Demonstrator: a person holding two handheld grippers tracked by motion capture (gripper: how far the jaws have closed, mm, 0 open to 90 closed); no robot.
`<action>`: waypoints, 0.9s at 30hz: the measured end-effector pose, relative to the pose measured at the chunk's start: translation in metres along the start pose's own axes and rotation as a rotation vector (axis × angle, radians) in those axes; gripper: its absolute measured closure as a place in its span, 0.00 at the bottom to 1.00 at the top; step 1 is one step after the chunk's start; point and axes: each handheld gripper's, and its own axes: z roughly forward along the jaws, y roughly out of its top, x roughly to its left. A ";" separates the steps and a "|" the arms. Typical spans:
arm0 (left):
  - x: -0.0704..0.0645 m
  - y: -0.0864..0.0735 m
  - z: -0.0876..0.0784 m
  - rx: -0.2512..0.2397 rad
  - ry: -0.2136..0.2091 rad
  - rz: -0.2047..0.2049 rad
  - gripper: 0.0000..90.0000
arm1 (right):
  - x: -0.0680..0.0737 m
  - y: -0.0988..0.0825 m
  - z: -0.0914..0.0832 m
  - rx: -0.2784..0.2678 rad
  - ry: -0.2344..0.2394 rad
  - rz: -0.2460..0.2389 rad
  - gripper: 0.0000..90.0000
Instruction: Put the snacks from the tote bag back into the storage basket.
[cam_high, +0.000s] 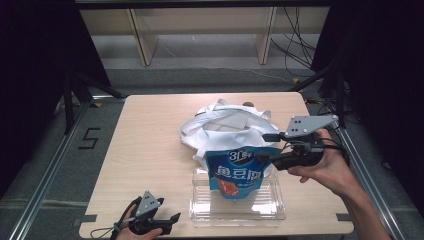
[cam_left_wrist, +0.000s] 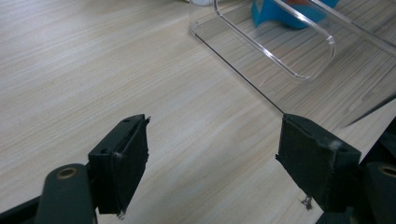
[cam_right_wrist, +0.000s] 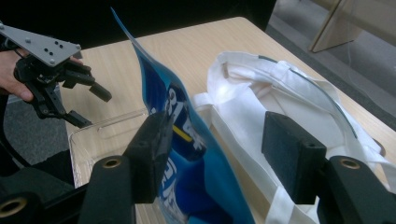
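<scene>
A blue snack pouch stands upright in a clear plastic tray at the table's front middle. Just behind it lies a crumpled white cloth bag. My right gripper hovers at the pouch's upper right edge, jaws open. In the right gripper view the pouch rises between the jaws of my right gripper, close against the left one, with a wide gap to the right one. My left gripper rests open and empty near the front left edge, left of the tray.
The left gripper view has my left gripper over bare wood, the tray's rim just ahead. The right gripper view takes in the bag, the tray and the left gripper beyond. Wooden shelving and cables stand behind the table.
</scene>
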 end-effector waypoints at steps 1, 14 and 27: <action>0.000 0.000 0.000 0.000 0.000 0.000 0.26 | 0.000 -0.003 -0.001 -0.017 -0.010 -0.009 0.46; 0.002 0.000 -0.002 0.023 0.000 0.031 0.26 | 0.004 -0.048 -0.018 -0.082 -0.078 0.085 0.44; 0.002 0.001 -0.002 0.019 -0.001 0.025 0.26 | 0.001 -0.068 -0.018 -0.060 -0.089 0.120 0.43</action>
